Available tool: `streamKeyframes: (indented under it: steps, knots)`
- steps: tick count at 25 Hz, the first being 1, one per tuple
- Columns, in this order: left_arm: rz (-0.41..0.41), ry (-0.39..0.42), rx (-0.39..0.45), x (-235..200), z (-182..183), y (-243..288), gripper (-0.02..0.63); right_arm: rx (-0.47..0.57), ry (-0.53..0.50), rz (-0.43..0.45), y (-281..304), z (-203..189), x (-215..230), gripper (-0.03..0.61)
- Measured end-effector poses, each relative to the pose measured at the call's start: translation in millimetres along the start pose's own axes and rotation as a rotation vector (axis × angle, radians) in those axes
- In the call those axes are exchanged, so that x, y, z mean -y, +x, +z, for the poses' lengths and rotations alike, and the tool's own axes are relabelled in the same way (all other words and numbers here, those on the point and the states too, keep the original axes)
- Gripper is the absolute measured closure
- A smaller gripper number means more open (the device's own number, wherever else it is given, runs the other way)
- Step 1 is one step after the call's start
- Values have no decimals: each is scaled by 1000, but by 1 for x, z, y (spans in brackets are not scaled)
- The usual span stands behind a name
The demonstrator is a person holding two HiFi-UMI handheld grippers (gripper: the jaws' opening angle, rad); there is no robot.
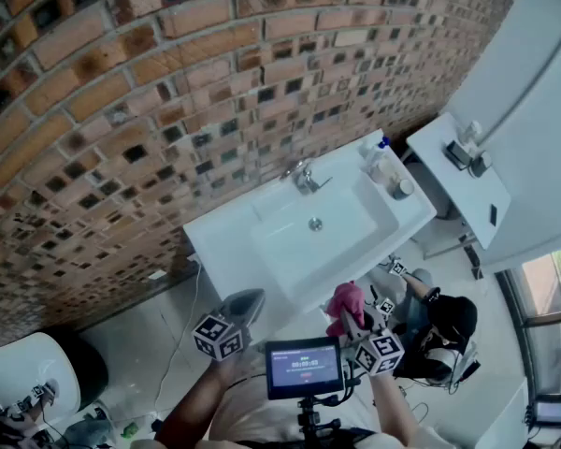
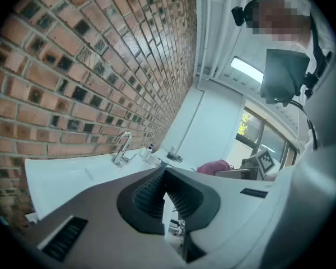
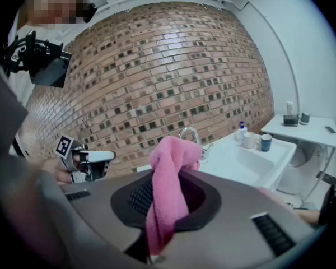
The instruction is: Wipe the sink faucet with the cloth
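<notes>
The right tool [image 1: 349, 322] [image 3: 167, 171] is clamped on a pink fluffy terry cloth [image 1: 346, 299] [image 3: 176, 153]. The cloth sits pinched between the ribbed pads, bulges in a fold above the tips, and hangs down through the gap towards the camera. It is held out in front of the white rectangular wall-hung sink [image 1: 224, 241] [image 3: 280, 150], apart from it.

The left tool [image 1: 249, 301] [image 2: 164, 172] has its ribbed pads pressed together at the tips with nothing between them. It hovers near the sink's front edge, to the left of the cloth. Each tool carries a cube with black-and-white square markers [image 1: 218, 337].

The curved chrome sink faucet [image 1: 304, 178] [image 2: 122, 148] [image 3: 191, 134] stands at the back of the basin against the red-brown brick wall [image 1: 122, 110], well apart from both tools.

On the sink's right corner stand a white pump bottle with a blue cap [image 1: 378, 148] [image 3: 242, 130], a white cup [image 3: 250, 140] and a grey-blue cup [image 3: 266, 143]. Any label on the bottle is too small to read.

Further right is a small white counter [image 1: 458, 190] [image 3: 299, 125] bearing a few small items.

Between the tools is a small lit screen on a stand [image 1: 304, 368], its print illegible.
</notes>
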State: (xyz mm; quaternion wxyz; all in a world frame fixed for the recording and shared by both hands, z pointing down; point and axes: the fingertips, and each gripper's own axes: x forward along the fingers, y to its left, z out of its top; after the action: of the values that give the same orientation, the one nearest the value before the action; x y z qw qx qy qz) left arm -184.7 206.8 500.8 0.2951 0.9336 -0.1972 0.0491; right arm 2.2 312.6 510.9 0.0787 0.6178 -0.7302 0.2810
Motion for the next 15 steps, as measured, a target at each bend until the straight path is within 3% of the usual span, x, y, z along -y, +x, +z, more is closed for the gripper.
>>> streamKeyframes:
  steps: [8,15]
  knots:
    - [-15,-22,-16,-31,1,-2,620,-21,-7,-30,26,3,-11,517]
    - [-10,-24,-3,-40,26,18,620,-22,-59,39,72,28,-1,517]
